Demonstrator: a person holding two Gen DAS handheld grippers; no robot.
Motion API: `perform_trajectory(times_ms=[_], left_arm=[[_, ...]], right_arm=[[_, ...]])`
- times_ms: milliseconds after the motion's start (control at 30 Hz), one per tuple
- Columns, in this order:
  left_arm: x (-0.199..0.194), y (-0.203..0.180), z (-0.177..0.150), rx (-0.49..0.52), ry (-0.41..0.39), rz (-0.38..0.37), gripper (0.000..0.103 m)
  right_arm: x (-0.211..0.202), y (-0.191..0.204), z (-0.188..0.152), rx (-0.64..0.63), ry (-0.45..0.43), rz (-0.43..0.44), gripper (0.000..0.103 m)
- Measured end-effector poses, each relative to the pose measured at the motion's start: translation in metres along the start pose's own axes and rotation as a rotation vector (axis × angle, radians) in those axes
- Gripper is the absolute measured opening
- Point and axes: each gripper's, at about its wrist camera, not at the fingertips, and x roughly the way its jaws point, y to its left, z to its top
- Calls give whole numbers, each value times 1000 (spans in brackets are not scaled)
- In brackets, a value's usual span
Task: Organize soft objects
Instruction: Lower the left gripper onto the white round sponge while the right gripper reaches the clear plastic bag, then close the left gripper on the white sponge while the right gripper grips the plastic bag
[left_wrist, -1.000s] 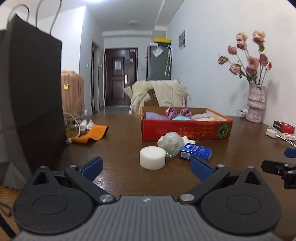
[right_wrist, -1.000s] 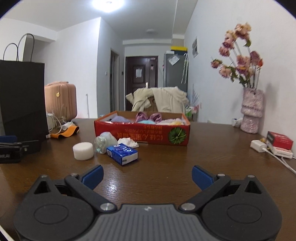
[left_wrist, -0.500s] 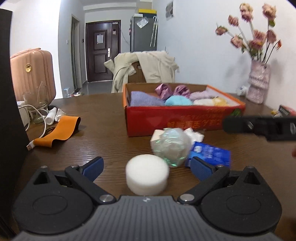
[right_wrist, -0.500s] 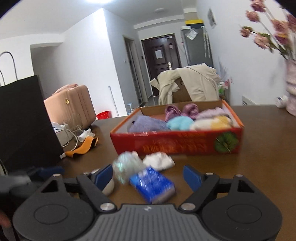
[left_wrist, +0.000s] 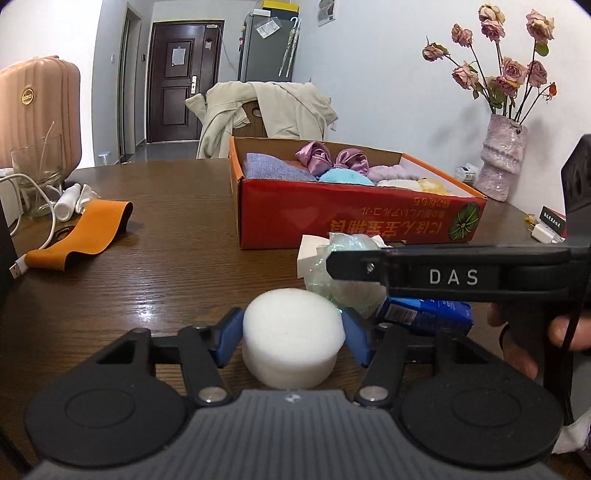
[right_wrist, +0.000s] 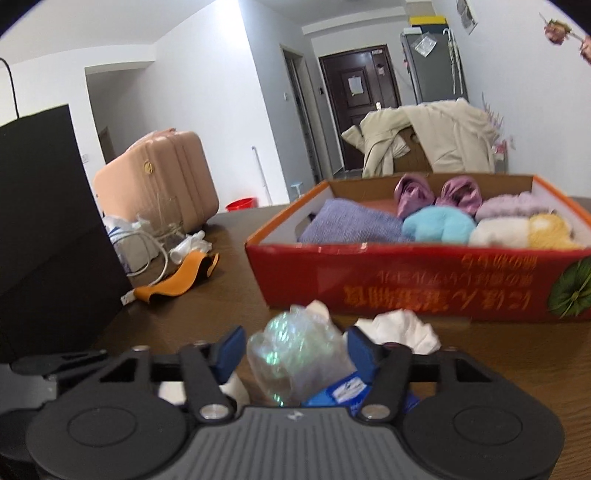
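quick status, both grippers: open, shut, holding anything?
Left gripper: jaws just closing, pads on the white foam puck, which sits on the table.
Right gripper: jaws just closing, pads against the iridescent plastic ball.

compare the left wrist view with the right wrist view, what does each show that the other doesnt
Only the left wrist view shows the vase of dried roses, the white foam puck between the left gripper pads, which have just been closing onto it, and the hand holding the right gripper.

Only the right wrist view shows the black paper bag, and the right gripper jaws just closed around the iridescent plastic ball.

Both show the red box of soft items, the orange strap, pink suitcase and blue packet.
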Motion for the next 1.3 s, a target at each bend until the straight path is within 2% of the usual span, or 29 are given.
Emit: perform_trajectory(times_ms=[167, 500, 633, 800, 933, 1067, 1300], left_arm=[[1, 4, 1, -24, 4, 8, 58], [1, 9, 2, -42, -2, 22, 57], [-17, 5, 6, -48, -20, 86, 57], [-68, -13, 7, -69, -95, 90, 57], [-107, -35, 3, -93, -155, 57, 57], [-129, -57, -4, -71, -179, 35, 57], [-141, -78, -10, -50, -160, 24, 57]], right_arm=[[-1, -9, -3, 53, 4, 20, 41], [-13, -8, -1, 61, -57, 3, 36], [-43, -2, 3, 67, -148, 14, 35], [-97, 9, -5, 51, -224, -17, 35], [-137, 15, -18, 25, -259, -73, 35], [-166, 11, -35, 28, -254, -128, 35], [-199, 3, -65, 95, -227, -168, 36]])
